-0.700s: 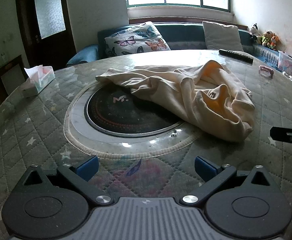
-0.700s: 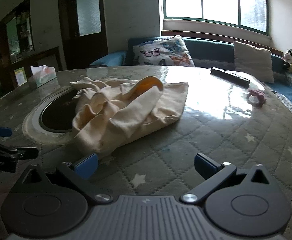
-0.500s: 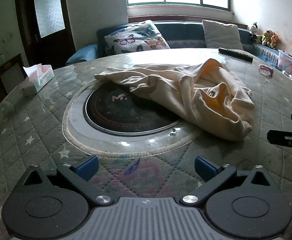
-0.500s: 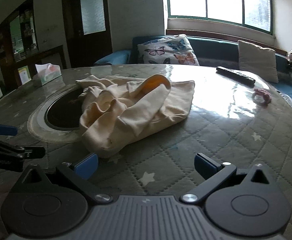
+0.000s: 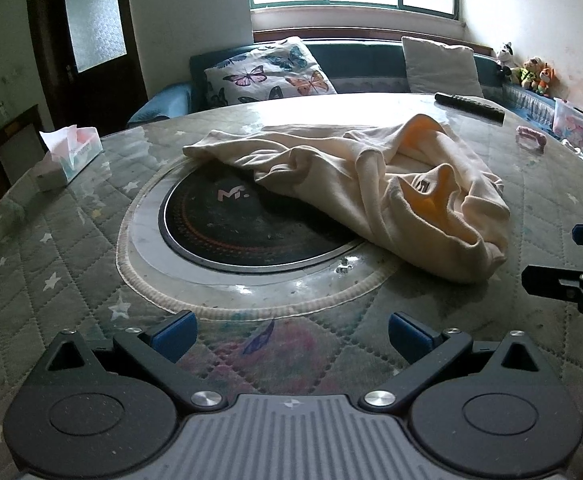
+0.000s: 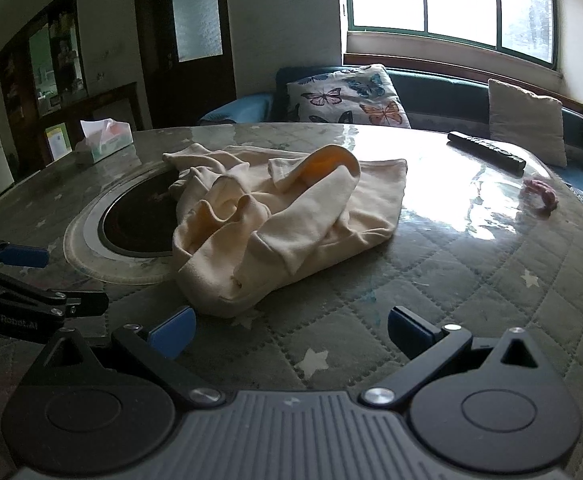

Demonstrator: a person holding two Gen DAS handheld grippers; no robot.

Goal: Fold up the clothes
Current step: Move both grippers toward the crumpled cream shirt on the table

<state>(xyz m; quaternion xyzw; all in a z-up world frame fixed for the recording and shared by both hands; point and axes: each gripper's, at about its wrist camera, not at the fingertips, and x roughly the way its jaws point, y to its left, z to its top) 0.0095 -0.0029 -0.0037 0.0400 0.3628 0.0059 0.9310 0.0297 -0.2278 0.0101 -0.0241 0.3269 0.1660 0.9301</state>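
Observation:
A crumpled cream garment with an orange lining [image 5: 375, 184] lies in a heap on the round quilted table, partly over the black cooktop [image 5: 243, 228]. It also shows in the right wrist view [image 6: 275, 224]. My left gripper [image 5: 289, 334] is open and empty, held short of the cooktop's near rim. My right gripper [image 6: 289, 330] is open and empty, with its left fingertip just short of the garment's near edge. The right gripper's fingers [image 5: 563, 284] show at the right edge of the left wrist view, the left gripper's fingers [image 6: 23, 256] at the left edge of the right wrist view.
A tissue box [image 5: 71, 156] stands at the table's far left. A black remote [image 5: 469, 106] and a small pink object [image 5: 531, 138] lie at the far right. A sofa with a butterfly pillow [image 5: 267, 74] is behind the table.
Both grippers have drawn slightly closer to the garment, which looks larger now. The garment has not moved. Both grippers stay open.

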